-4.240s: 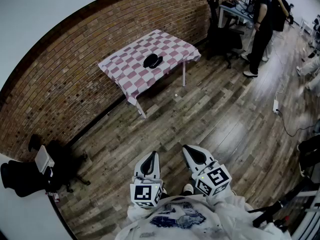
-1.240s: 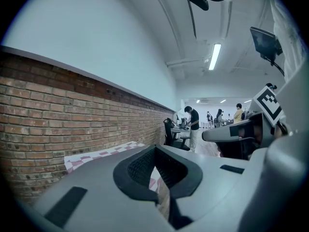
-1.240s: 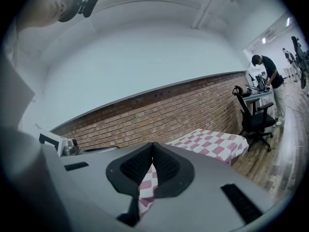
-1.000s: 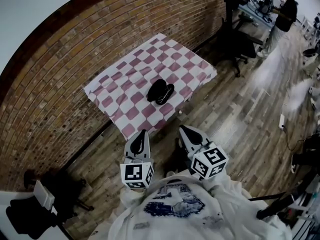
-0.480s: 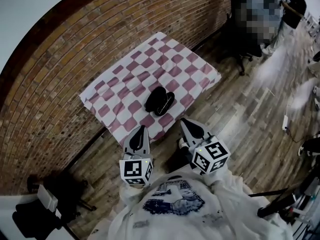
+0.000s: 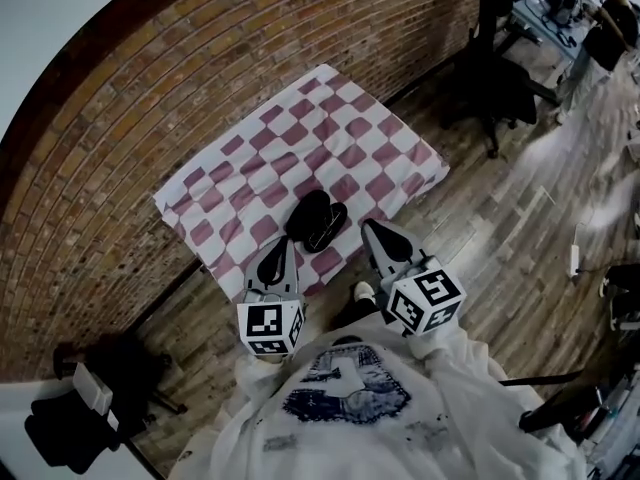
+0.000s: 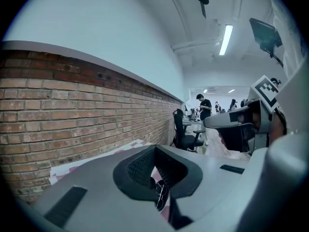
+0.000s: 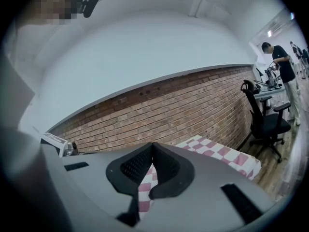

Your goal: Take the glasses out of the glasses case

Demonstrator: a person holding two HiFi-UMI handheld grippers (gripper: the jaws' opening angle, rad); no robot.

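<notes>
Case (image 6: 316,220) lies slanted, lower-left to upper-right.

head: overhead, steeply down | gripper views: forward, level | shared: table (image 6: 330,118)

Shared office or lab space, loft look. Long brick wall (image 6: 150,78), plain white wall (image 8: 145,47) above it. Wood plank floor (image 6: 500,218). At far end: desks (image 6: 545,16) with screens and equipment, person (image 6: 608,23) busy there, black swivel chair (image 6: 500,93) beside. Strip light (image 7: 225,38) on white ceiling. Small table with pink-white checkered cloth (image 6: 380,138) stands near brick wall, apart from desks. Second black chair (image 6: 60,433) in near corner.
</notes>
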